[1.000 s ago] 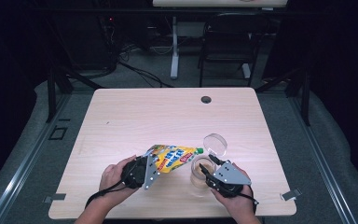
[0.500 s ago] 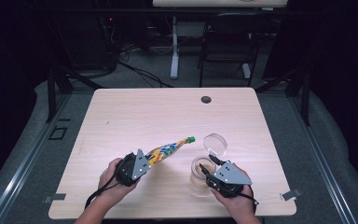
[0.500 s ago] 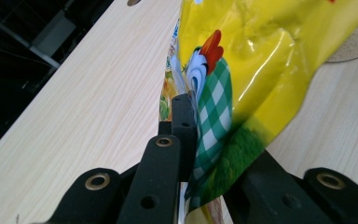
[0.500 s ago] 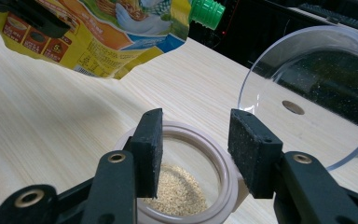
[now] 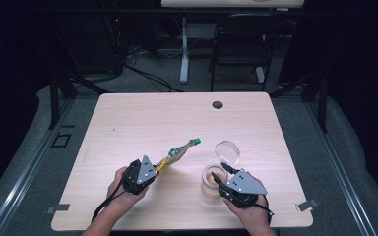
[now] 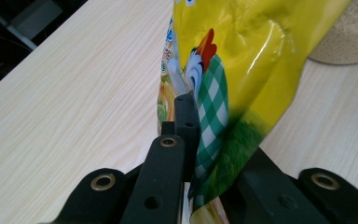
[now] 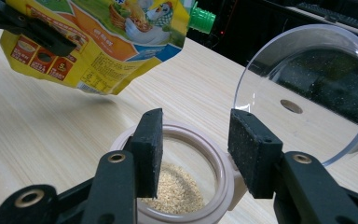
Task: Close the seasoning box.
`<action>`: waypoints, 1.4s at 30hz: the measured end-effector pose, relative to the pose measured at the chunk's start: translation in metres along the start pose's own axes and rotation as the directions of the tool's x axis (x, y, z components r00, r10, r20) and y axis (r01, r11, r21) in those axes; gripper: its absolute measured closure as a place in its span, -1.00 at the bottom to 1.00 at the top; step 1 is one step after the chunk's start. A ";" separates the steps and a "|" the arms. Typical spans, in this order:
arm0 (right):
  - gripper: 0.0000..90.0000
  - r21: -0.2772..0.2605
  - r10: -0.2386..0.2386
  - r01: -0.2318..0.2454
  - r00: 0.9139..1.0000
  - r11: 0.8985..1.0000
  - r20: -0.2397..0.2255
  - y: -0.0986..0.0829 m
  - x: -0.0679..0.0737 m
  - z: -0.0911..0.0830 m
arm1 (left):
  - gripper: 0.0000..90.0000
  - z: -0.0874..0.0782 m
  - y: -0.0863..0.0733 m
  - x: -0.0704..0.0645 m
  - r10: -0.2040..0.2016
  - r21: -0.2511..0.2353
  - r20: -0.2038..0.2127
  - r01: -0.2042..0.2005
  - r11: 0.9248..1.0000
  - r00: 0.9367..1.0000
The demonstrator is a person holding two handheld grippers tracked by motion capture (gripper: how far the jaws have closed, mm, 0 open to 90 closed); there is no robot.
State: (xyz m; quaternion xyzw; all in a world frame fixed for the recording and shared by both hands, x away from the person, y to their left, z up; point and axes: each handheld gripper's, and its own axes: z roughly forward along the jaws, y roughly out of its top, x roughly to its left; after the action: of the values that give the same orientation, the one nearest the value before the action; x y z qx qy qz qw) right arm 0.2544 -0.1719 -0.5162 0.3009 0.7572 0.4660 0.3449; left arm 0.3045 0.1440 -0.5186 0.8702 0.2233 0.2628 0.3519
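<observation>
The left gripper (image 5: 153,169), clenched on the yellow pouch (image 5: 175,153), has tilted its green cap away left of the open jar (image 5: 213,180), which the right gripper (image 5: 222,176) straddles ungrasped, so pouring looks finished.

Left gripper (image 5: 153,169) fingers clamped shut, right gripper (image 5: 220,175) fingers parted, hands low

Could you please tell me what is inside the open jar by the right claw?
The jar holds pale, fine granules low down. The right claw and the rim hide how far they spread.
</observation>
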 end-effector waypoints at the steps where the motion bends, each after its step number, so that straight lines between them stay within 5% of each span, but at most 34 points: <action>1: 0.22 -0.003 0.000 0.000 1.000 1.000 -0.002 0.000 0.000 0.000 | 0.98 0.001 0.000 0.000 -0.011 -0.009 -0.001 0.011 1.000 1.000; 15: 0.22 -0.009 0.005 -0.005 1.000 1.000 0.001 0.000 -0.001 -0.002 | 0.98 0.005 -0.012 0.015 -0.119 -0.032 0.031 0.119 0.992 0.992; 20: 0.23 -0.008 0.000 0.000 1.000 1.000 0.002 0.000 0.000 -0.002 | 0.98 0.005 -0.020 0.020 -0.170 -0.056 0.048 0.172 0.983 0.984; 33: 0.22 -0.016 0.007 -0.007 1.000 1.000 -0.003 0.000 0.000 -0.003 | 0.91 0.002 -0.027 0.024 -0.177 -0.031 0.074 0.179 0.983 0.981; 42: 0.23 -0.016 0.005 -0.005 1.000 1.000 -0.004 0.000 0.000 -0.003 | 0.86 0.001 -0.035 0.030 -0.235 -0.034 0.091 0.239 0.970 0.968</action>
State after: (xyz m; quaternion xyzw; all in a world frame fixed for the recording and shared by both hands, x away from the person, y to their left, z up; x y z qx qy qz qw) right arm 0.2520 -0.1729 -0.5153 0.2990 0.7533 0.4735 0.3449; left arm 0.3207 0.1838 -0.5358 0.8397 0.3044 0.1860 0.4095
